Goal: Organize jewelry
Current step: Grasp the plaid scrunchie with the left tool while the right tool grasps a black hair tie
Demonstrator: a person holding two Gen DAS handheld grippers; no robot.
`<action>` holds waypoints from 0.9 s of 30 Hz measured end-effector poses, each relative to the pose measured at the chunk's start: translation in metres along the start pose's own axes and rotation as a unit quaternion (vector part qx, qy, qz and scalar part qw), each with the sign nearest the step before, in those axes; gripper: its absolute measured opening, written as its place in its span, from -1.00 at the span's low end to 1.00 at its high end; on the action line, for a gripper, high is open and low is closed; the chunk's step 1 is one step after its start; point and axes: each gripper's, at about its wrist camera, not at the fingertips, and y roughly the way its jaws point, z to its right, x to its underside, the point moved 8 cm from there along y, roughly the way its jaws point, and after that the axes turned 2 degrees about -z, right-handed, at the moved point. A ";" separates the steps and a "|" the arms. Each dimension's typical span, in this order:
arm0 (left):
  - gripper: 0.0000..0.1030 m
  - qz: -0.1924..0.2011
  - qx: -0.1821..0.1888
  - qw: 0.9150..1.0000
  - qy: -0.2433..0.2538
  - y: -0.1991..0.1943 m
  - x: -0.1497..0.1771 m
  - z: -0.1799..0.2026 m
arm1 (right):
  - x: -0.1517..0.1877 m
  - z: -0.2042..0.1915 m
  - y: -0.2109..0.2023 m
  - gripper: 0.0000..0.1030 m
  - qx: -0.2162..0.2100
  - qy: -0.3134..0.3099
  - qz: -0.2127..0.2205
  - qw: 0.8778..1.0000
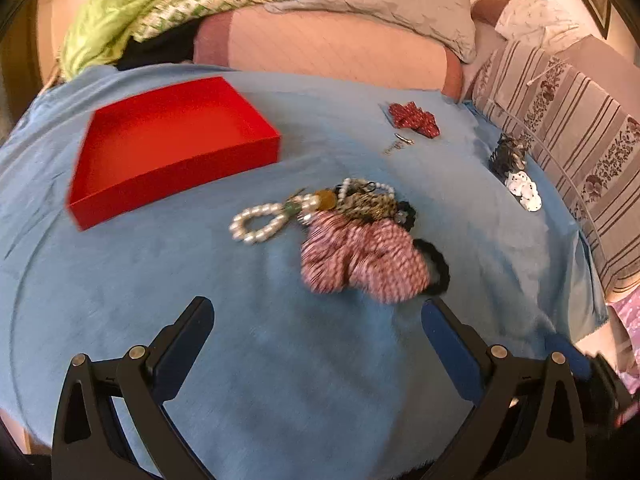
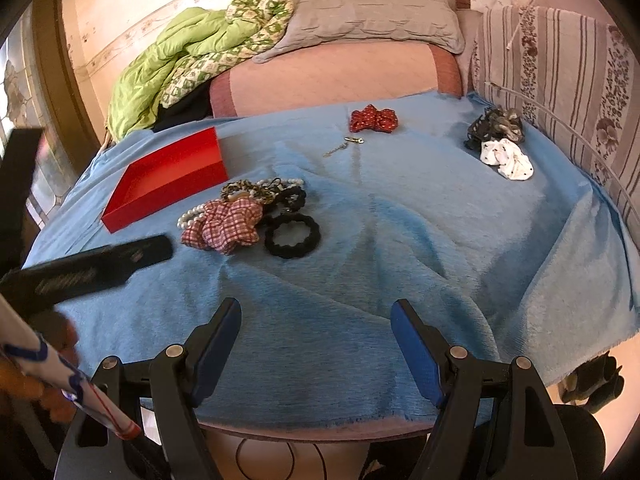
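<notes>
Both grippers, left (image 1: 318, 308) and right (image 2: 316, 308), hover spread and empty over a blue blanket (image 2: 400, 240) on a bed. Pillows (image 2: 368, 8) and a green quilt (image 2: 180, 64) lie at twelve o'clock. At ten o'clock from the right gripper sits a red tray (image 2: 168, 180); beside it lies a jewelry pile (image 2: 244, 216) of pearls, a checked scrunchie and black bands.

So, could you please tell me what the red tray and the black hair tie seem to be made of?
Red tray: probably matte cardboard, judging by thin, straight walls without shine. Black hair tie: seemingly knitted or crocheted yarn over elastic, with a bumpy, fuzzy, dull ring.
</notes>
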 end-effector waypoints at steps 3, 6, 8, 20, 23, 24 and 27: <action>0.99 -0.009 0.000 1.000 0.007 0.019 -0.009 0.007 | 0.001 0.004 -0.001 0.58 0.002 0.005 0.000 1.000; 0.29 -0.021 -0.002 1.000 0.016 0.037 -0.015 0.011 | 0.000 0.006 -0.001 0.58 0.003 0.008 0.001 1.000; -0.19 -0.043 0.008 0.999 0.021 0.050 -0.016 0.012 | -0.001 0.006 0.000 0.58 0.003 0.010 0.000 1.000; -0.66 -0.031 0.046 0.997 0.050 0.047 -0.013 0.003 | -0.043 -0.007 0.053 0.07 -0.019 -0.011 -0.048 0.999; -0.65 -0.030 0.049 0.997 0.052 0.049 -0.012 0.000 | -0.049 -0.008 0.078 -0.12 -0.017 -0.015 -0.077 0.997; -0.59 -0.031 0.050 0.997 0.052 0.051 -0.013 -0.001 | -0.050 -0.007 0.089 -0.15 -0.016 -0.012 -0.090 0.996; -0.15 -0.027 0.045 0.998 0.044 0.053 -0.015 -0.008 | -0.052 -0.006 0.106 -0.16 -0.009 -0.008 -0.103 0.995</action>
